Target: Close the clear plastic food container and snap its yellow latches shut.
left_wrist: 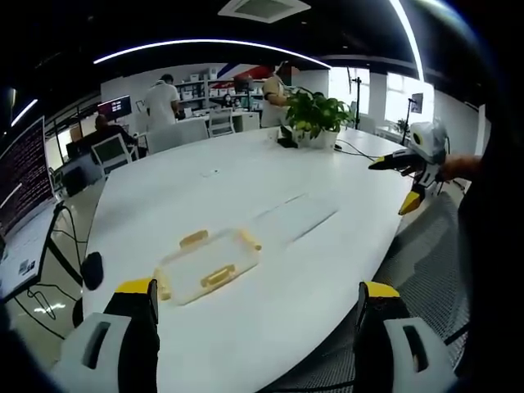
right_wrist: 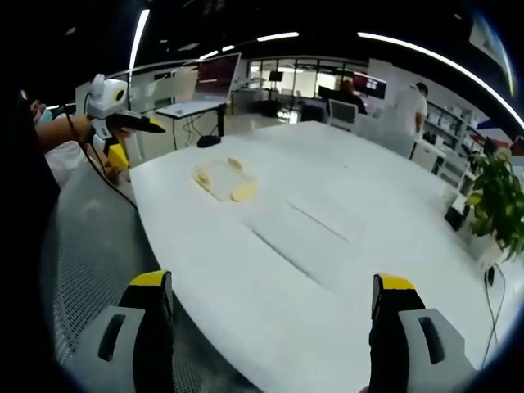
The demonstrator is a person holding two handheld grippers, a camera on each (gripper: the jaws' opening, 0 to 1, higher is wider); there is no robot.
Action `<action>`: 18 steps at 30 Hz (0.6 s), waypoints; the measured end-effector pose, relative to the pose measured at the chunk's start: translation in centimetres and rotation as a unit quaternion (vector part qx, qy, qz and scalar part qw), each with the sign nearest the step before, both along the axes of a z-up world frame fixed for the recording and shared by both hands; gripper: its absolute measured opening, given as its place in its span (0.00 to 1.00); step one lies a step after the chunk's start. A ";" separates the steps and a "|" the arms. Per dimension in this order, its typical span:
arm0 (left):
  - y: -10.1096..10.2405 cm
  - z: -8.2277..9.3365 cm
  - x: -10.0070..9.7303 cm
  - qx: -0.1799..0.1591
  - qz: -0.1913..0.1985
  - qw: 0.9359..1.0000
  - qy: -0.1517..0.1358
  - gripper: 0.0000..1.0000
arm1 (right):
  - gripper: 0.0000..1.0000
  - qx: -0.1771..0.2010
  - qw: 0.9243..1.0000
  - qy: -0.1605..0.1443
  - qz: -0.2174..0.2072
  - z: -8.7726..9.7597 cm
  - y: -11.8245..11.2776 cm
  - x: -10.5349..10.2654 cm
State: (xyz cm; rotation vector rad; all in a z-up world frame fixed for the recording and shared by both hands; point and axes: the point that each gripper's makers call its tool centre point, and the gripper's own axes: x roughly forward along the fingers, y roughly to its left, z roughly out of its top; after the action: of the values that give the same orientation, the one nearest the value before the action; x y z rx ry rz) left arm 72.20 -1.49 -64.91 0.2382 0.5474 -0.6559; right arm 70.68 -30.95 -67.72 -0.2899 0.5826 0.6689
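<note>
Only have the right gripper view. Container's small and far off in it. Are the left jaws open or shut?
Observer: Open. In the left gripper view the left gripper has its jaws wide apart, with nothing between them.
Operator: Where's the container from there?
Observer: The container lies on the table just ahead of those jaws, nearer the left one.
Operator: Latches?
Observer: Four yellow latches show around its rim. I cannot tell whether any is snapped.
</note>
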 end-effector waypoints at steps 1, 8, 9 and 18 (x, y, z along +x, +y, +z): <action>0.0 0.0 0.0 0.000 0.000 1.000 0.000 0.99 | 1.00 0.000 1.000 -0.001 0.000 0.0 0.0 0.0; 0.1 0.0 0.2 0.001 -0.003 1.000 0.000 0.99 | 0.99 -0.001 1.000 -0.002 0.003 0.2 0.0 0.1; 0.1 -0.1 0.2 0.002 -0.004 1.000 0.001 0.99 | 0.99 -0.003 1.000 -0.004 0.003 0.2 0.0 0.2; 0.3 -0.4 0.5 0.011 -0.017 1.000 0.009 0.99 | 0.96 -0.016 1.000 -0.009 0.023 0.4 0.2 0.5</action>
State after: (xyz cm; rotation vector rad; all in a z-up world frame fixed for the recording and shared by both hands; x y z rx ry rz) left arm 72.71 -1.17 -65.32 0.2637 0.5683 -0.6863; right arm 71.15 -30.73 -67.33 -0.3393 0.5711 0.7005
